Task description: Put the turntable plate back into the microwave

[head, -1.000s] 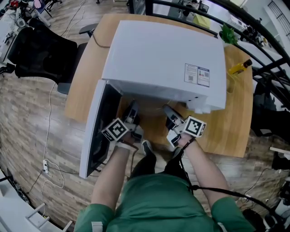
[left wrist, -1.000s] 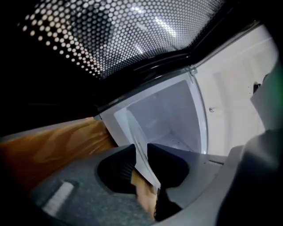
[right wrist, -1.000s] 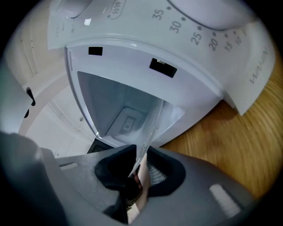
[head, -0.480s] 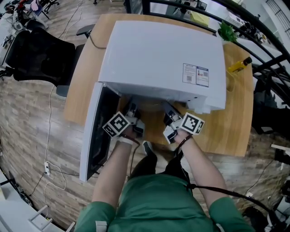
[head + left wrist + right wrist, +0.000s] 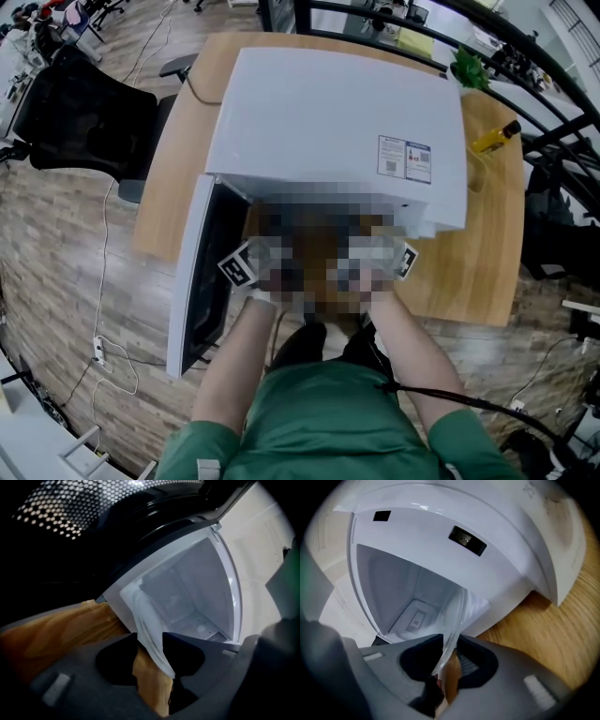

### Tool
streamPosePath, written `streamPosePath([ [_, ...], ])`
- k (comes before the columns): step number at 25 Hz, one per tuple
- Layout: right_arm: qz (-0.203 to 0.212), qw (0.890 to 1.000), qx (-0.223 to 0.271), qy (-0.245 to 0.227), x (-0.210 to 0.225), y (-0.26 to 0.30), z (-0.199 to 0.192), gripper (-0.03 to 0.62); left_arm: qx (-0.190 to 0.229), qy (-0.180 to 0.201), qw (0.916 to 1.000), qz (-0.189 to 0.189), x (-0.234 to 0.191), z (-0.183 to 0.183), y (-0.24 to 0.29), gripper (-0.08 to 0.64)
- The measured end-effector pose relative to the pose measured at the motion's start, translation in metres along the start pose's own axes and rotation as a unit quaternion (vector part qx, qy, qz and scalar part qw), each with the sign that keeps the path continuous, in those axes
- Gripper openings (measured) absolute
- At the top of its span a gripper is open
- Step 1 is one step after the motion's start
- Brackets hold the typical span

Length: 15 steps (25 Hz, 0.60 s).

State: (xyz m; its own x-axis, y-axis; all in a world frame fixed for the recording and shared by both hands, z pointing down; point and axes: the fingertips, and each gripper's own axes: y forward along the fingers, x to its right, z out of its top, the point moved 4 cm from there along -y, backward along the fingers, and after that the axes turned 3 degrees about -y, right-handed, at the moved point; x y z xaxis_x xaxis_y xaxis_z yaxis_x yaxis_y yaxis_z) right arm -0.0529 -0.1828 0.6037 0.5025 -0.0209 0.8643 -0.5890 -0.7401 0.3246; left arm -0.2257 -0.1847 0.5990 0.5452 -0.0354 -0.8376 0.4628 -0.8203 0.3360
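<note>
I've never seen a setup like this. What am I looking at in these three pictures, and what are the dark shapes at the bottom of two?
A person holds a two-jaw gripper in each hand. The head view looks down from their head at a white microwave on a wooden table, its black door swung open. The other two pictures come from cameras on the left gripper and right gripper; the dark shapes are their jaws. Between each pair sits the rim of a clear glass turntable plate, at the microwave's mouth. Both pairs have just been opening, and gaps show beside the rim.
</note>
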Motion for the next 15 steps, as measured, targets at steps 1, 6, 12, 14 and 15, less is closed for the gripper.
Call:
streamPosePath([
  [1, -0.002, 1.000, -0.002, -0.001, 0.000, 0.000, 0.000, 0.098, -0.004, -0.001, 1.0000, 0.002, -0.001, -0.004, -0.003, 0.178],
  [6, -0.024, 1.000, -0.007, 0.000, -0.001, -0.010, -0.006, 0.172, -0.016, -0.003, 0.9998, 0.008, 0.002, -0.019, -0.018, 0.178],
  [12, -0.029, 0.998, -0.003, 0.052, -0.007, -0.031, -0.029, 0.173, -0.031, -0.001, 0.9992, 0.024, 0.011, -0.026, -0.027, 0.137],
  [14, -0.030, 0.998, -0.007, 0.063, -0.011, -0.031, -0.035, 0.157, -0.028, -0.012, 0.9989, 0.035, 0.012, -0.024, -0.029, 0.105],
  [15, -0.033, 0.997, -0.011, 0.063, -0.012, -0.031, -0.037, 0.126, -0.027, -0.016, 0.9988, 0.037, 0.013, -0.023, -0.030, 0.075],
])
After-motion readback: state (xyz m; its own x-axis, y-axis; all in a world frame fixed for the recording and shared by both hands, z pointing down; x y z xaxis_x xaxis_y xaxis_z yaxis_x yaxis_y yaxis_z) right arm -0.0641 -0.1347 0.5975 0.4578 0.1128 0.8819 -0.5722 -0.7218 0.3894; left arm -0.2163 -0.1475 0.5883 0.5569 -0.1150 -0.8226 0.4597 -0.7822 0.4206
